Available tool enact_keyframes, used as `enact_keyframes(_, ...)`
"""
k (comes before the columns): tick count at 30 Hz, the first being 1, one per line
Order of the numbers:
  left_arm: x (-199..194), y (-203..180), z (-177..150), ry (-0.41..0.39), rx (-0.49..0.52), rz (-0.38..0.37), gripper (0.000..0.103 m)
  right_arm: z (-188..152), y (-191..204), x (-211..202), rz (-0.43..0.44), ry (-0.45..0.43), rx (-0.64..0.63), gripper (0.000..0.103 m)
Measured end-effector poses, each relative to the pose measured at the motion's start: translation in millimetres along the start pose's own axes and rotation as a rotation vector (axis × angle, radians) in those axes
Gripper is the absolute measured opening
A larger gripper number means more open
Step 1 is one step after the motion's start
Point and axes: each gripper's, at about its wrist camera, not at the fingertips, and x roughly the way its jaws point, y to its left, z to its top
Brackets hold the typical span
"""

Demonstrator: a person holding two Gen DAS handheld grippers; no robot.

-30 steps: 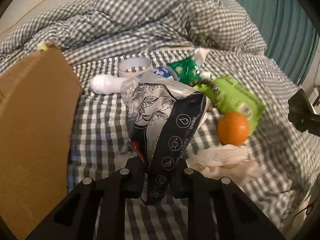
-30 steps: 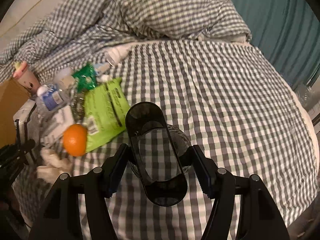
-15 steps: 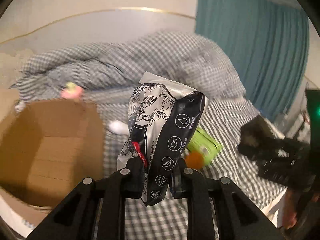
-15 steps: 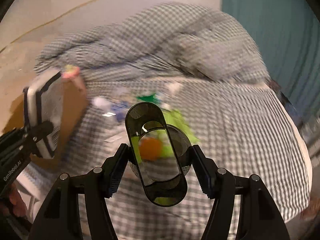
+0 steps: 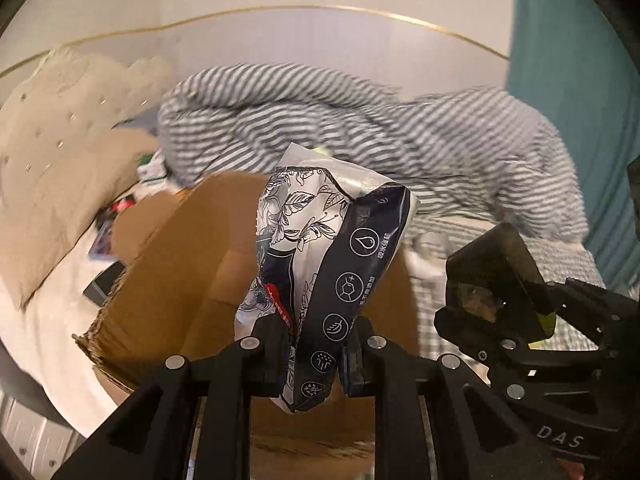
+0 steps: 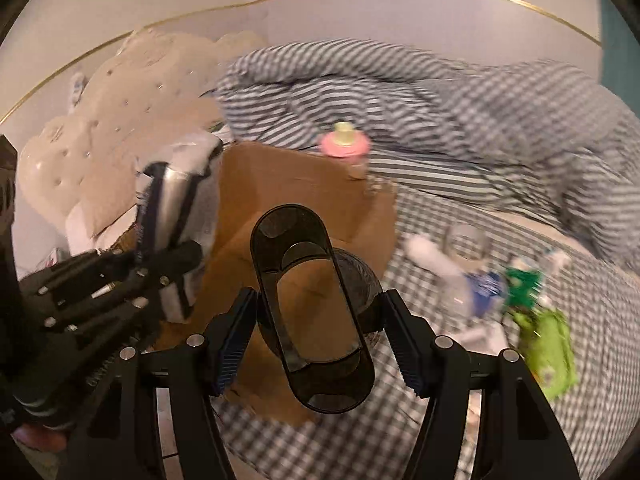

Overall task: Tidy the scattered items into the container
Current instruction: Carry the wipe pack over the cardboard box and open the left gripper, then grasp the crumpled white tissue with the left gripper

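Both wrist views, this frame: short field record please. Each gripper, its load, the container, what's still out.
left gripper: shut on the black-and-white pouch
right gripper: shut on the dark see-through cup
container: open cardboard box on the bed, beyond both grippers
pouch and cup: held up in front of the box, not yet in it
still out on the checked sheet: green packet, white bottle, blurred small items

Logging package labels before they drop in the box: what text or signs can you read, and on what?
"DAS": right tool body, letters possibly cut off.
Chinese characters beside round icons: black-and-white pack in the left tool; too small to read.
Blue bottle label, green packet: blurred.
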Motion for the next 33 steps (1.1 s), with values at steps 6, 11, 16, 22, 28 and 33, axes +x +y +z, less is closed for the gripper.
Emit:
enact_keyframes(6, 28, 33, -6, 0.052, -0.086, 0.134, 0.054, 21, -3, 49, 0.012, 0.057, 0.013, 0.082)
enact_keyframes(11, 26, 38, -7, 0.022, -0.111, 0.074, 0.093, 15, -36, 35, 0.012, 0.012, 0.117, 0.098)
enact_keyframes(16, 20, 3, -5, 0.017, -0.034, 0.048, 0.096, -4, -77, 6, -0.072, -0.024, 0.179, 0.098)
enact_keyframes(22, 10, -72, -21, 0.027, 0.059, -0.046, 0.099, -59, -154, -38, -0.193, -0.019, 0.31, 0.098)
enact_keyframes(28, -1, -155, -39, 0.013, 0.181, -0.157, 0.1, -108, -228, -90, -0.287, -0.024, 0.434, 0.098)
enact_keyframes(33, 2, -206, -51, 0.028, 0.242, -0.205, 0.101, -134, -267, -118, -0.321, -0.039, 0.496, 0.098)
